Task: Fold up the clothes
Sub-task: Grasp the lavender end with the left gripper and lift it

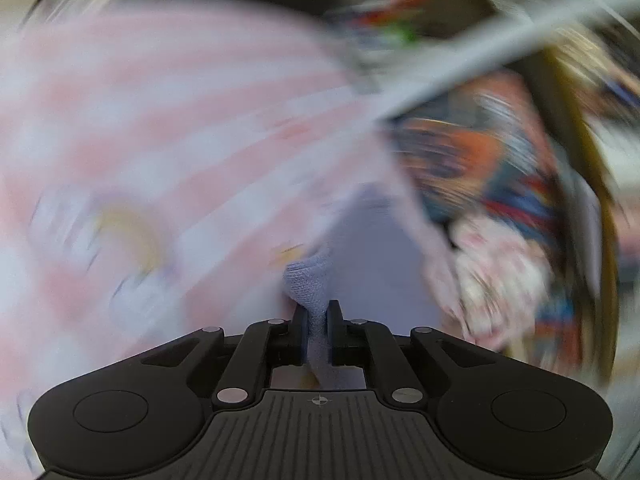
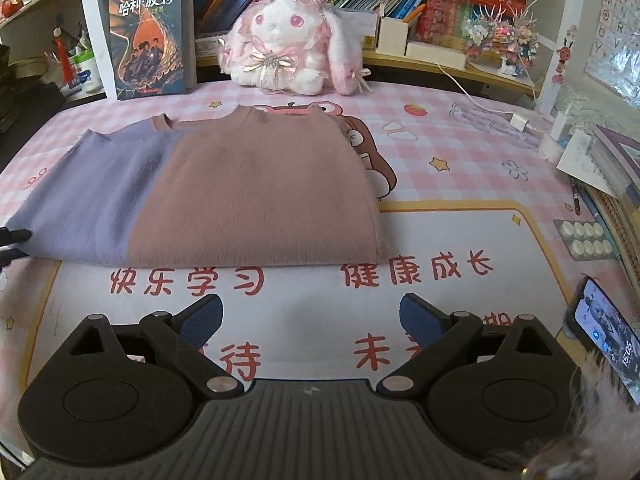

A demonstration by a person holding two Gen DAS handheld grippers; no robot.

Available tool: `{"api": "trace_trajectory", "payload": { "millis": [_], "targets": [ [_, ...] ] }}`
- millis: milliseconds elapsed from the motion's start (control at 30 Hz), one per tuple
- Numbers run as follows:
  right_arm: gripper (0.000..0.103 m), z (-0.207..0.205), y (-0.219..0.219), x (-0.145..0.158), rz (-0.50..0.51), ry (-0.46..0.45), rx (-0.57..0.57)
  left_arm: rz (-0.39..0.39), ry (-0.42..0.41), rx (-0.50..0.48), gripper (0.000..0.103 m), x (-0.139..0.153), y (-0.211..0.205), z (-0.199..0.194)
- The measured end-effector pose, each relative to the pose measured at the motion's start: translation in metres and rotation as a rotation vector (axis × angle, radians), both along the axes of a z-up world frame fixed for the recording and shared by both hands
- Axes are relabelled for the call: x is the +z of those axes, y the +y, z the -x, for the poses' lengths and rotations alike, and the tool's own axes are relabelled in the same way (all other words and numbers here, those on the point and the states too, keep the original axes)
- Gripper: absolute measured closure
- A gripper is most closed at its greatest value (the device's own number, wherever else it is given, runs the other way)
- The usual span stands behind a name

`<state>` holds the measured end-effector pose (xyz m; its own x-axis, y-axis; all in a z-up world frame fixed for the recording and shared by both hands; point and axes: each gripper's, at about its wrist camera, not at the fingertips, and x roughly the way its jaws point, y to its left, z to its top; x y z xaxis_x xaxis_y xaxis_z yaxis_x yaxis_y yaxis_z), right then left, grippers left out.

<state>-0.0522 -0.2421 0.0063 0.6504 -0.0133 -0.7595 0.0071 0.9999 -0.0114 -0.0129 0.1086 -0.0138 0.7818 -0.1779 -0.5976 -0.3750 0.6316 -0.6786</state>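
A fuzzy sweater (image 2: 224, 196), lilac on the left and dusty pink on the right, lies partly folded on the pink desk mat (image 2: 460, 168). My right gripper (image 2: 310, 314) is open and empty, hovering above the mat just in front of the sweater's near edge. My left gripper (image 1: 318, 316) is shut on a lilac fold of the sweater (image 1: 310, 280); that view is heavily motion-blurred. The left gripper's fingers (image 2: 14, 236) show at the far left edge of the right wrist view, at the sweater's lilac corner.
A plush rabbit (image 2: 288, 48) and a standing book (image 2: 152, 36) sit behind the sweater. A charger and cable (image 2: 520, 120), pill blister (image 2: 588, 238), pen and phone (image 2: 608, 332) lie along the right. Bookshelves stand behind.
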Motion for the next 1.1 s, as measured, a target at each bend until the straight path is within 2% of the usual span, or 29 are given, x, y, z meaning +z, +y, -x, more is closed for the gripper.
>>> {"api": "trace_trajectory", "payload": {
  "millis": [33,67,200,300,567,633,767,833,867,900,1000,1100],
  "targets": [
    [0.007,-0.001,0.000,0.000,0.001,-0.001,-0.003,-0.075,-0.044,-0.051,0.096,0.011,-0.009,0.000],
    [0.007,-0.001,0.001,0.001,0.000,0.000,-0.007,-0.103,-0.076,-0.080,0.096,0.017,-0.013,0.000],
    [0.007,-0.003,0.006,-0.001,0.000,0.011,-0.004,-0.020,-0.044,-0.052,0.095,0.003,0.001,-0.003],
    [0.007,-0.003,0.009,-0.001,0.003,0.016,0.008,0.131,0.013,0.016,0.094,-0.023,0.021,0.000],
    [0.007,-0.004,0.010,-0.001,0.011,0.020,0.014,0.175,0.040,0.037,0.079,-0.042,0.021,-0.010],
    [0.007,-0.004,0.010,0.000,0.015,0.021,0.016,0.196,0.041,0.050,0.078,-0.045,0.022,-0.012],
    [0.007,-0.004,0.008,0.001,0.020,0.020,0.012,0.242,0.029,0.073,0.078,-0.050,0.024,-0.013],
    [0.008,-0.004,0.007,0.001,0.021,0.019,0.008,0.265,0.023,0.085,0.081,-0.052,0.024,-0.014],
    [0.008,-0.004,0.007,0.002,0.022,0.019,0.007,0.272,0.022,0.089,0.087,-0.053,0.025,-0.015],
    [0.008,-0.004,0.006,0.002,0.021,0.018,0.005,0.273,0.028,0.094,0.092,-0.055,0.026,-0.016],
    [0.008,-0.006,0.007,0.003,0.014,0.015,0.001,0.281,0.020,0.093,0.095,-0.054,0.031,-0.015],
    [0.009,-0.009,0.008,0.004,0.005,0.013,0.000,0.243,0.003,0.097,0.095,-0.049,0.041,-0.010]
  ]
}}
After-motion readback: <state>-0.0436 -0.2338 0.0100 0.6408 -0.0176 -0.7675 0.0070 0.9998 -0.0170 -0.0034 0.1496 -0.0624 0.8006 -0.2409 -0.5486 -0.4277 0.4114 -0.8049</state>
